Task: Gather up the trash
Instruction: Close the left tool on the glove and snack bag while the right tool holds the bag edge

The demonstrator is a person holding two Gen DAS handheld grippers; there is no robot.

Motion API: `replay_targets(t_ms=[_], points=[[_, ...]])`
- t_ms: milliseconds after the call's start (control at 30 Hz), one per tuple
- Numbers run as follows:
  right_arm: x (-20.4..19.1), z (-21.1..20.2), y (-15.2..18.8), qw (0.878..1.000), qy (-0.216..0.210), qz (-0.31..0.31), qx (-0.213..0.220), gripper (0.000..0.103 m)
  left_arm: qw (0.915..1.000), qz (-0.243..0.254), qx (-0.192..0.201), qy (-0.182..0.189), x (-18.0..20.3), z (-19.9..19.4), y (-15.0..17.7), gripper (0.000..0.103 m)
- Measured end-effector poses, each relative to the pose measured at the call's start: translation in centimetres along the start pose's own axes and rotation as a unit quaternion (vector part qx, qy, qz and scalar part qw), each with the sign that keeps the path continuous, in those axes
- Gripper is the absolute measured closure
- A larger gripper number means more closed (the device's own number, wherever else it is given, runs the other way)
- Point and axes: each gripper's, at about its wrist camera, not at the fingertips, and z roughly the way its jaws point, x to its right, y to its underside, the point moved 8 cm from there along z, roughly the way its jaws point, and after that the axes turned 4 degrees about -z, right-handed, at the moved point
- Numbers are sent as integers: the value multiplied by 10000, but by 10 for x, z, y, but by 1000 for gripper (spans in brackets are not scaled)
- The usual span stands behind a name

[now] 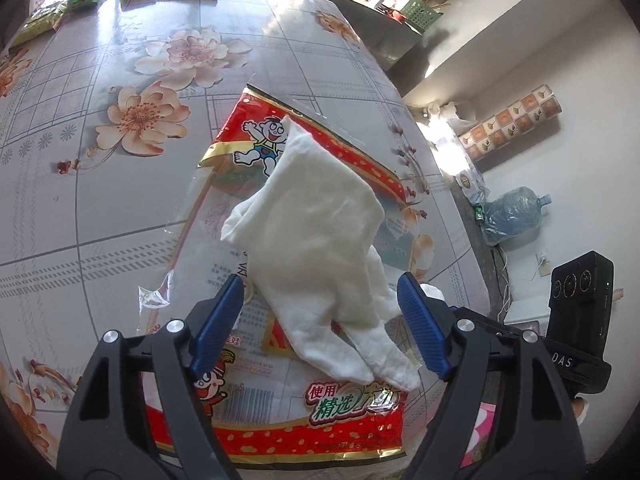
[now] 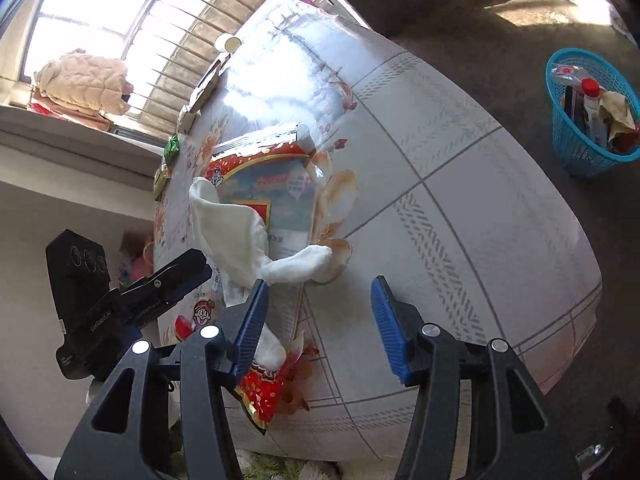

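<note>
While both jaws stand apart and grasp nothing, the left hand-held gripper [image 1: 320,320] hangs over the near end of a crumpled white tissue [image 1: 316,240], which lies on a large red-and-clear snack wrapper [image 1: 280,412] on the table [image 1: 100,220] with its floral cloth. The right hand-held gripper [image 2: 320,324], likewise released, sits just beside the wrapper's near edge, over bare cloth in the right wrist view; a twisted tail of the tissue reaches toward it.

Judged from this layout, the step in hand is picking up the tissue, the wrapper, or both. A sound grasp would bring the left jaws down astride the thick folded part of the tissue rather than its thin tail, closing fully, since soft paper compresses and tears. The wrapper is slick film lying flat; pinching a raised, crinkled edge at the table rim should hold better than pressing on its middle. A blue basket [image 2: 592,120] on the floor, already holding a bottle and scraps, is the likely destination.

Legible writing: the wrapper carries green and red Chinese characters, reading roughly 使用精选, beside cartoon-child figures and a barcode. The black housing of the right unit shows "DAS" in the left wrist view. Smaller print on the wrapper is unreadable.
</note>
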Motion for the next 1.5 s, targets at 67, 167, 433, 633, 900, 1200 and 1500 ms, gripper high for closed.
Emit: replay_targets(t_ms=[67, 167, 433, 633, 900, 1200, 1500], points=[[3, 3, 1, 9994, -266, 207, 22, 51, 9992, 259, 88, -286, 5, 7, 0, 29], [6, 6, 0, 9980, -480, 416, 67, 53, 9970, 531, 162, -533, 8, 15, 1, 37], [25, 8, 6, 9896, -990, 1007, 274, 72, 9859, 1274, 351, -1024, 20, 20, 2, 60], [34, 12, 6, 9841, -1273, 1219, 214, 82, 9849, 1240, 440, -1124, 19, 21, 2, 84], [31, 13, 2, 9857, -1290, 1053, 244, 82, 9912, 914, 609, -736, 23, 2, 1, 93], [35, 11, -3, 9829, -1513, 1002, 325, 85, 9975, -204, 678, -39, -7, -18, 6, 93], [35, 10, -4, 9800, -1665, 1045, 309, 84, 9963, -784, 317, 131, -30, 3, 16, 94]])
